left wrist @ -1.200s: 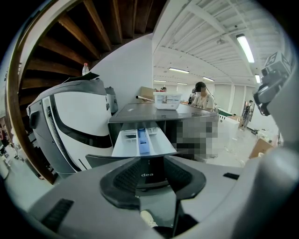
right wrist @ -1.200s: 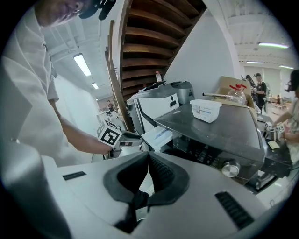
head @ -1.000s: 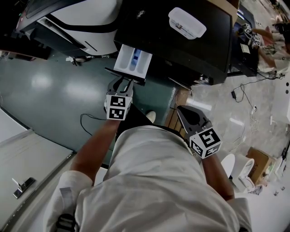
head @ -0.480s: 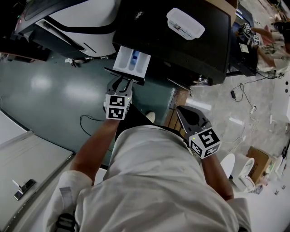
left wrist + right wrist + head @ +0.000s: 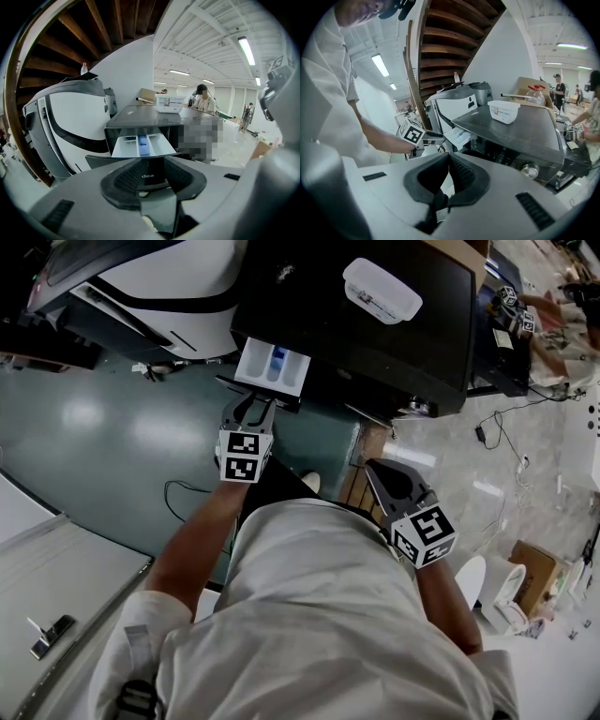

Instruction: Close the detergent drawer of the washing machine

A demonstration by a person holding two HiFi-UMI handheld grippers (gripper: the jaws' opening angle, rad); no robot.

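Observation:
The black washing machine [image 5: 375,334] has its white detergent drawer [image 5: 274,365] sticking partly out of the front, a blue insert in its middle. My left gripper [image 5: 253,401] is right at the drawer's dark front panel [image 5: 152,174], which shows in the narrow gap between its open jaws. In the left gripper view the drawer [image 5: 143,144] lies just beyond the pads. My right gripper [image 5: 389,474] is held back near my body, shut and empty, its pads meeting at the tips [image 5: 449,159]. From the right gripper view the drawer [image 5: 457,133] and the left gripper [image 5: 439,135] show side on.
A white lidded container [image 5: 382,289] rests on the washer's top. A white and black appliance [image 5: 178,277] stands to the washer's left. A cable [image 5: 183,486] lies on the green floor. A cardboard box [image 5: 536,570] and people at a table [image 5: 553,315] are to the right.
The drawer has slid further into the machine, and my left gripper has moved forward with it. The right gripper has stayed where it was.

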